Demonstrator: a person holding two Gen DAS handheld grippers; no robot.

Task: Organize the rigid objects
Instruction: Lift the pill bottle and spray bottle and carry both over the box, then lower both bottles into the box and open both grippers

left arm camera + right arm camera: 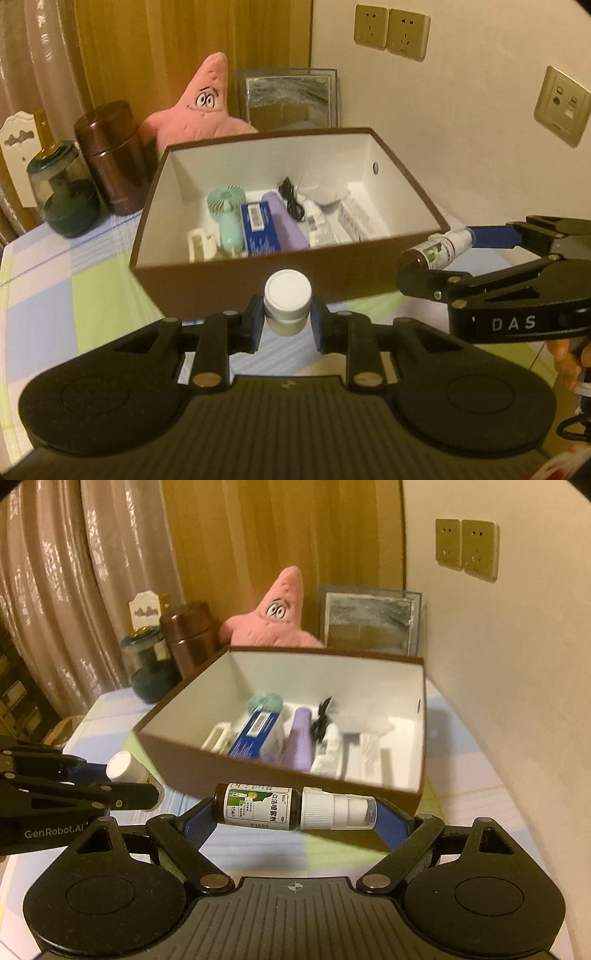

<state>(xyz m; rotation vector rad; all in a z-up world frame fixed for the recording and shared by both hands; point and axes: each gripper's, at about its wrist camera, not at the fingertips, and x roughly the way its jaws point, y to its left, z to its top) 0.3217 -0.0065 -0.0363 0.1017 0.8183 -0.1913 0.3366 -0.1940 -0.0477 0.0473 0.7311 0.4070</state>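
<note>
My left gripper is shut on a small white-capped jar, held upright just in front of the brown box. My right gripper is shut on a brown spray bottle with a white pump top, held lying crosswise before the box's near wall. In the left wrist view the right gripper shows at the right with the spray bottle. In the right wrist view the left gripper shows at the left with the jar. The box holds a mint fan, a blue carton, a purple bottle and white packets.
Behind the box stand a pink star plush, a framed picture, a brown canister and a dark green glass jar. A wall with sockets is at the right. The table has a checked cloth.
</note>
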